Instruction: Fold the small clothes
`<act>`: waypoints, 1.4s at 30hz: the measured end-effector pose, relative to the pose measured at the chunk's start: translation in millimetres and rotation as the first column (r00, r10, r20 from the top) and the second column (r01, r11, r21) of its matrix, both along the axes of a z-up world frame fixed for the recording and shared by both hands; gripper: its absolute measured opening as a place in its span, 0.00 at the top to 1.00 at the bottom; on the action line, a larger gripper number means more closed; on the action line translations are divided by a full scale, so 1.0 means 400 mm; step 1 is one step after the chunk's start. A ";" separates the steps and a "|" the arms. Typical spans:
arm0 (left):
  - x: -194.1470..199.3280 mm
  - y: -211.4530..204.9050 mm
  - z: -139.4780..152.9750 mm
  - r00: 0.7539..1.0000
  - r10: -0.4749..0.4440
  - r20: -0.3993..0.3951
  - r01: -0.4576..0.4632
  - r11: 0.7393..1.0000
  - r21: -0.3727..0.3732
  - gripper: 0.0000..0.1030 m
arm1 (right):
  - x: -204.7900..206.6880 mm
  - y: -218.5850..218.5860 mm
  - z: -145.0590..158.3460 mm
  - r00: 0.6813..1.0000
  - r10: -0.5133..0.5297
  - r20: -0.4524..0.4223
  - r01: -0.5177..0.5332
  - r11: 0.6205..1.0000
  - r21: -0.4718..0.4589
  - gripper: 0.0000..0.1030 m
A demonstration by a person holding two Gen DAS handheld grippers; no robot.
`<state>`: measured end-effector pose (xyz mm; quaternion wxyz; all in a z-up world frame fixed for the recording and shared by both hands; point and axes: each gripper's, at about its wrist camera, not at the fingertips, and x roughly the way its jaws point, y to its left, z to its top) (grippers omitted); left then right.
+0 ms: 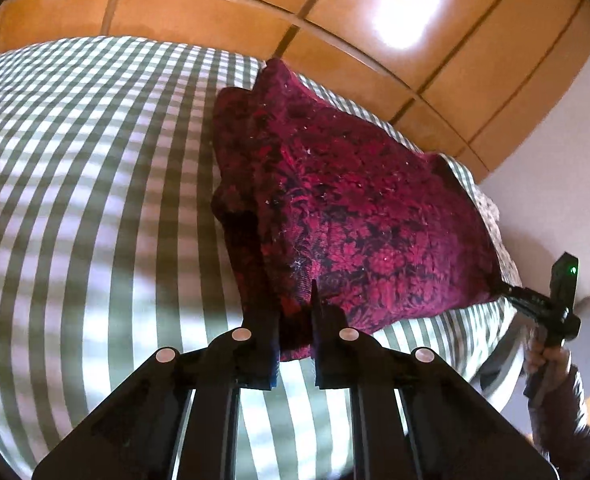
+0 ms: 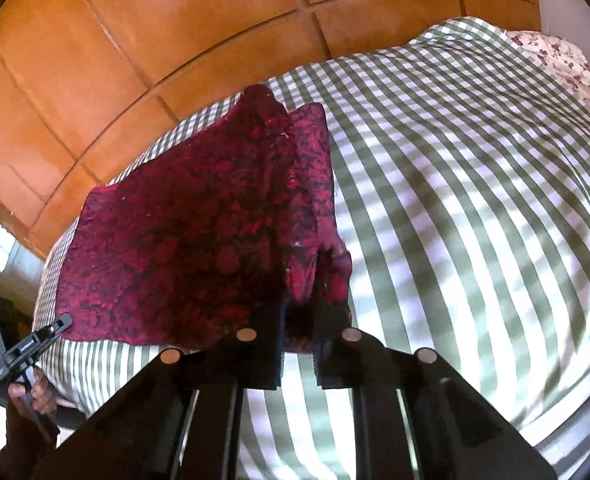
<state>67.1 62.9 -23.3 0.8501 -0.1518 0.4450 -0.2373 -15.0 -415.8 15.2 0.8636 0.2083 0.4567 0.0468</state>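
A dark red patterned garment (image 1: 347, 208) is stretched between the two grippers above a bed covered with a green-and-white checked sheet (image 1: 95, 184). In the left wrist view the left gripper (image 1: 295, 320) sits at 6 o'clock with its jaws nearly closed, a corner of the red cloth bunched in the narrow gap between them; from there the fabric runs up and out toward 3 o'clock, where the right gripper (image 1: 509, 290) meets its far corner. That contact is small and dark at the frame edge, so it appears to be pinching the hem, though the grip itself is hard to make out there. The right wrist view settles it: the right gripper (image 2: 297, 316), at 6 o'clock, has its jaws drawn close on a gathered fold of the garment (image 2: 199, 240), and the cloth spreads toward 9 o'clock, where the left gripper (image 2: 61, 322) touches the opposite corner, held by the person's hand (image 2: 35, 396). A doubled layer hangs beside the right gripper's fingers. Glossy orange-brown wooden panels (image 2: 135, 40) fill the background from 10 to 1 o'clock, and a floral pillow (image 2: 559, 64) lies on the bed at 2 o'clock.
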 end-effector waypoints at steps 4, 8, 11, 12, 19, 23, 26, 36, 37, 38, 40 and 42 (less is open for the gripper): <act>-0.086 0.007 -0.002 1.000 -0.010 -0.025 0.010 1.000 -0.003 0.90 | -0.065 0.008 0.009 0.999 0.019 -0.027 -0.019 1.000 0.000 0.91; -0.108 0.000 0.014 1.000 -0.019 -0.004 0.019 0.998 0.054 0.86 | -0.065 -0.004 0.034 1.000 0.024 -0.002 -0.024 1.000 -0.003 0.87; -0.082 0.002 0.034 1.000 -0.002 0.009 0.002 0.999 0.053 0.78 | -0.028 -0.016 0.068 0.999 -0.008 0.043 0.008 1.000 -0.009 0.68; -0.069 0.006 0.045 1.000 0.015 0.022 -0.017 0.998 0.059 0.78 | -0.012 -0.018 0.081 0.998 -0.021 0.060 0.022 1.000 -0.011 0.53; 0.072 0.000 0.101 0.993 0.105 0.056 -0.110 0.989 0.103 0.71 | 0.194 0.037 0.117 0.996 -0.034 0.082 0.040 0.997 -0.069 0.53; 0.165 -0.017 0.115 0.988 0.136 0.072 -0.143 0.983 0.112 0.34 | 0.310 0.065 0.105 0.999 -0.026 0.044 0.031 0.994 -0.108 0.53; 0.237 -0.036 0.101 0.992 0.127 0.025 -0.129 0.983 0.128 0.50 | 0.370 0.079 0.078 1.000 -0.015 -0.002 0.015 0.992 -0.127 0.54; 0.314 -0.057 0.083 0.978 0.201 0.052 -0.208 0.959 0.191 0.90 | 0.396 0.082 0.114 0.995 -0.034 0.089 0.047 0.987 -0.151 0.84; 0.328 -0.065 0.069 0.979 0.202 0.040 -0.206 0.954 0.219 0.90 | 0.408 0.085 0.089 0.997 -0.040 0.059 0.049 0.986 -0.160 0.84; 0.341 -0.076 0.046 0.979 0.204 0.025 -0.203 0.946 0.254 0.89 | 0.420 0.089 0.057 0.998 -0.047 0.029 0.051 0.982 -0.183 0.84; 0.354 -0.094 0.007 0.978 0.204 0.028 -0.203 0.927 0.317 0.86 | 0.431 0.094 0.015 0.999 -0.053 0.009 0.053 0.976 -0.211 0.83; 0.337 -0.103 0.009 0.975 0.212 0.066 -0.222 0.908 0.354 0.79 | 0.431 0.098 0.012 0.998 -0.060 0.019 0.063 0.972 -0.228 0.81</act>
